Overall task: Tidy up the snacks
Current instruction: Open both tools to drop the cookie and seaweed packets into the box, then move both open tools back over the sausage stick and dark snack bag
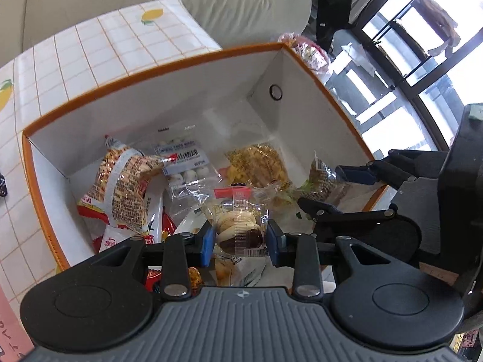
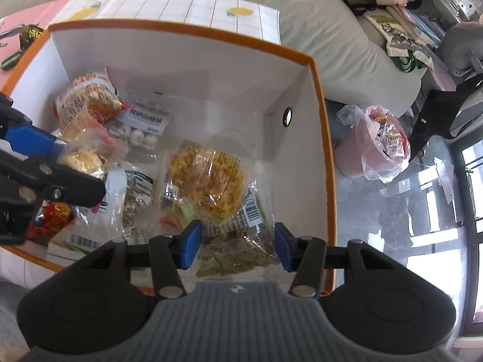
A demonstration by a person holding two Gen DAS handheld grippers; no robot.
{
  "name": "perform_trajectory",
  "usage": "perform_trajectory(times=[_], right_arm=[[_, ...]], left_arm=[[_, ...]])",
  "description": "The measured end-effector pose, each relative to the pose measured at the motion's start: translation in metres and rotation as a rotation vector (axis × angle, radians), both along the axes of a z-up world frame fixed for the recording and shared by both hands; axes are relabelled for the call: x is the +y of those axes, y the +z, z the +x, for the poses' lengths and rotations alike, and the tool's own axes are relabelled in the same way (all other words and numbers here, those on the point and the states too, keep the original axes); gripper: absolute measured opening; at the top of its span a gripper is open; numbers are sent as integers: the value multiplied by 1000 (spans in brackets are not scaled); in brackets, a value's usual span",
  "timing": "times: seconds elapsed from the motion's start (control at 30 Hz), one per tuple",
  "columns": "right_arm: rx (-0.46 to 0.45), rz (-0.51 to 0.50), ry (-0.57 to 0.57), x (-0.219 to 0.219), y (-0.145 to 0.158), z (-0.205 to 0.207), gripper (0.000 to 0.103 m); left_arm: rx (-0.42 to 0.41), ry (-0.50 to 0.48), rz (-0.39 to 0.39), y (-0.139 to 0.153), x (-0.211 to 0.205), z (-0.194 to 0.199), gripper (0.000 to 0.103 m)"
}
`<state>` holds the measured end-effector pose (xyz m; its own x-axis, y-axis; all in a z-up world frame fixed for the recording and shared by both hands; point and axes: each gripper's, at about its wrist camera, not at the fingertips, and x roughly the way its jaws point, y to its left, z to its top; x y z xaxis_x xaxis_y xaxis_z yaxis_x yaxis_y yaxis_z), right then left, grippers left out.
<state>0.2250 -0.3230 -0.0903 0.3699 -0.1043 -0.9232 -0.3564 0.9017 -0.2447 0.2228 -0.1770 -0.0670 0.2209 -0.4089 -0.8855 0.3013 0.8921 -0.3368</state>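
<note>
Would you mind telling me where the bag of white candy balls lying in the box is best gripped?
Likely from above, at the clear film edge of the bag of white candy balls: it lies flat on the floor of the box, so the thin margin toward the open middle pinches easier than the lumpy centre.

- Left gripper (image 1: 238, 238): black linkage arms, blue ribbed pads, silver pivot screws, grey ridged housing w/ small logo.
- Right gripper (image 2: 238, 246): same build; black round lobes either side, blue pads, silver screws.
</note>
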Motion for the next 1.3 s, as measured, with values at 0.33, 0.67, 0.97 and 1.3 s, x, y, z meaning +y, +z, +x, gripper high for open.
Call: perform_trajectory(times=[0.33, 0.67, 0.97, 1.3], right_arm=[[41, -23, 5, 3, -9, 11, 52], [24, -49, 13, 8, 3, 5, 62], [-94, -65, 7, 21, 45, -15, 77], [-329, 128, -69, 61, 104, -50, 84]], left_arm=[[28, 2, 0, -3, -3, 3, 40], [15, -6, 5, 3, 1, 0, 54], [-95, -15, 1, 43, 26, -24, 70], [-315, 113, 1, 95, 94, -66, 70]])
